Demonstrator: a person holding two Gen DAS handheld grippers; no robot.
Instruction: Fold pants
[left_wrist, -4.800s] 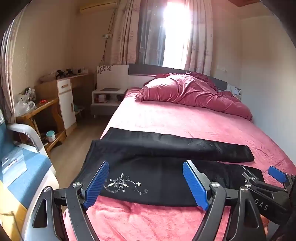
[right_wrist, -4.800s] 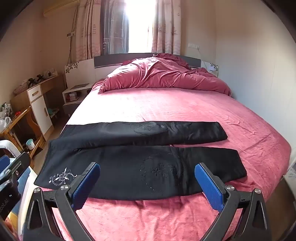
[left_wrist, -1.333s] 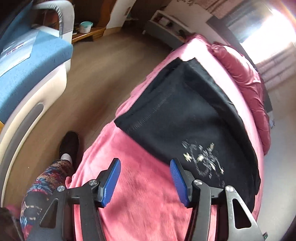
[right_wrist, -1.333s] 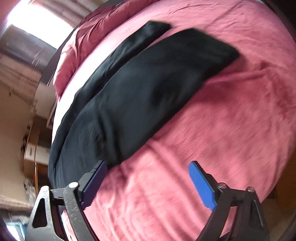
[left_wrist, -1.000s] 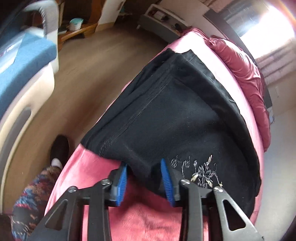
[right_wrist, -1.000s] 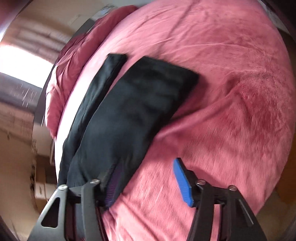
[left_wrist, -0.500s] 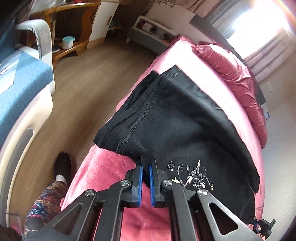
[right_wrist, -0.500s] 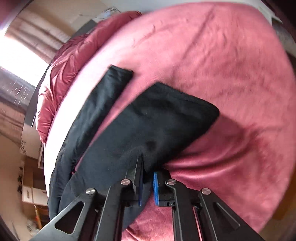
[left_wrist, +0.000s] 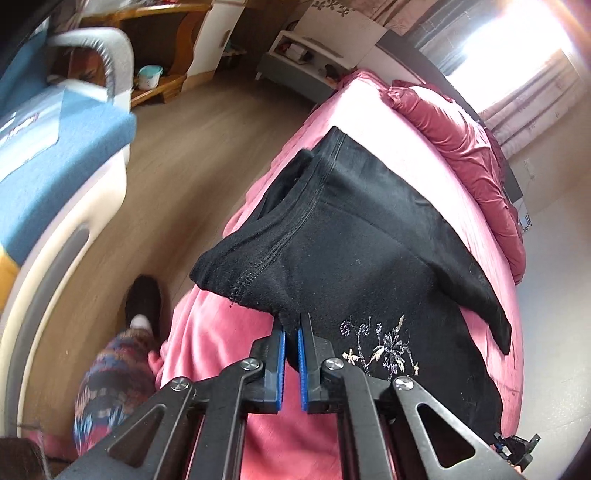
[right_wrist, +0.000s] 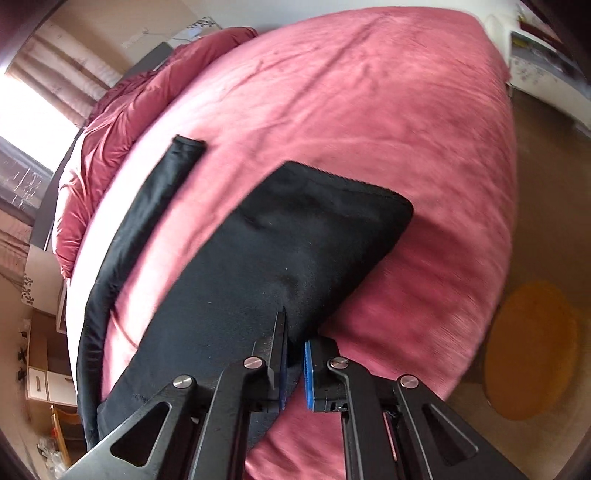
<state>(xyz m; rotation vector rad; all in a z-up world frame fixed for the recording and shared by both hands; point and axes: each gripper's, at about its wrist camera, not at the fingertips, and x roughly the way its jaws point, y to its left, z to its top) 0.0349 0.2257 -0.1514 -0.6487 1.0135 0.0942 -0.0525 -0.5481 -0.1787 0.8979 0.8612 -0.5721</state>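
Black pants (left_wrist: 362, 258) with pale floral embroidery lie across a pink bed (left_wrist: 229, 347). My left gripper (left_wrist: 291, 332) is shut on the near edge of the waistband end and holds it raised off the bed. In the right wrist view, my right gripper (right_wrist: 294, 336) is shut on the near edge of the near leg (right_wrist: 295, 251), close to its hem, which is lifted. The far leg (right_wrist: 147, 206) lies flat on the bed (right_wrist: 369, 110).
A crumpled maroon duvet (left_wrist: 461, 122) lies at the head of the bed. A blue and white armchair (left_wrist: 48, 147) stands on the wooden floor left of the bed. The person's leg and shoe (left_wrist: 140, 306) are by the bed edge. An orange rug (right_wrist: 532, 350) lies at the right.
Both grippers came down to the near edge of the pants, closed on the fabric and lifted it slightly: the left at the waistband, the right near the leg hem.
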